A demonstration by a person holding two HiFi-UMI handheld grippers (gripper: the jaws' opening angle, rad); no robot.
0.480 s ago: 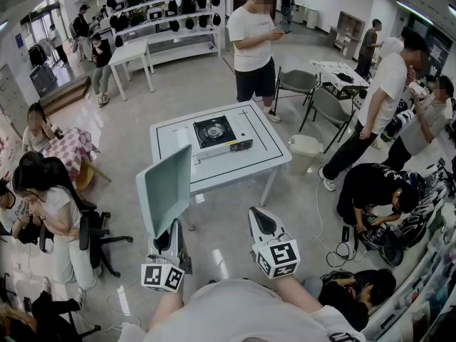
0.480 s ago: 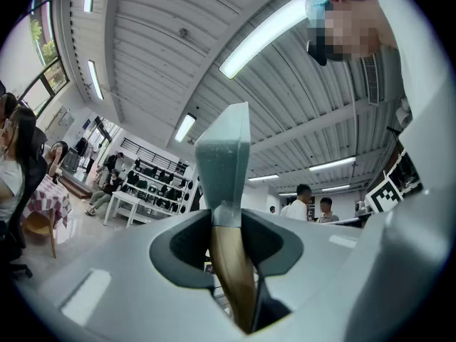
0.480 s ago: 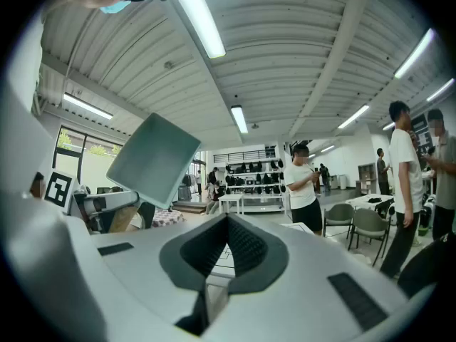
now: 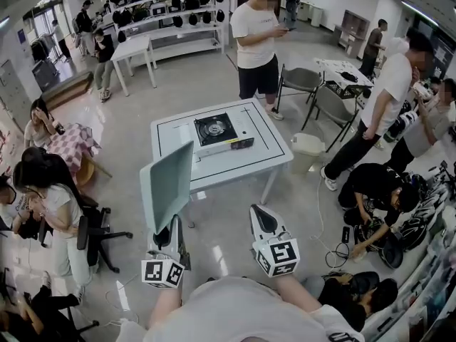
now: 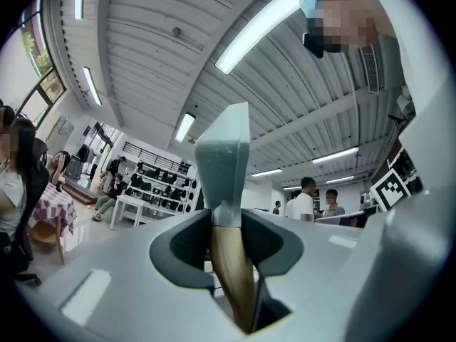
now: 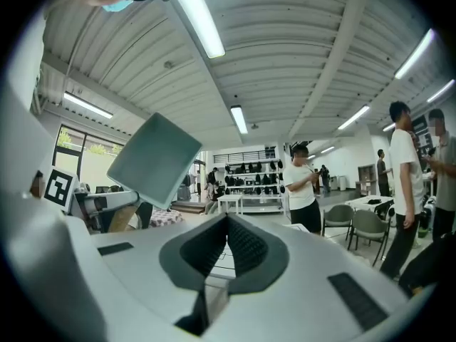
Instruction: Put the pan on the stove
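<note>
While the left gripper (image 4: 171,238) squeezes the pan's brown handle (image 5: 229,262) between its fingers, the pan (image 4: 167,187) sticks up above them, well apart from the stove (image 4: 217,132) on the table (image 4: 274,155). The right gripper (image 4: 262,222) has its fingers pressed together on nothing.

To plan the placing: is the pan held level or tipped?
Tipped: the pan stands nearly on edge above the left gripper, whose jaws clamp its handle.

Upright teal pan (image 4: 167,187), seemingly wooden-handled; stove (image 4: 222,134) apart
</note>
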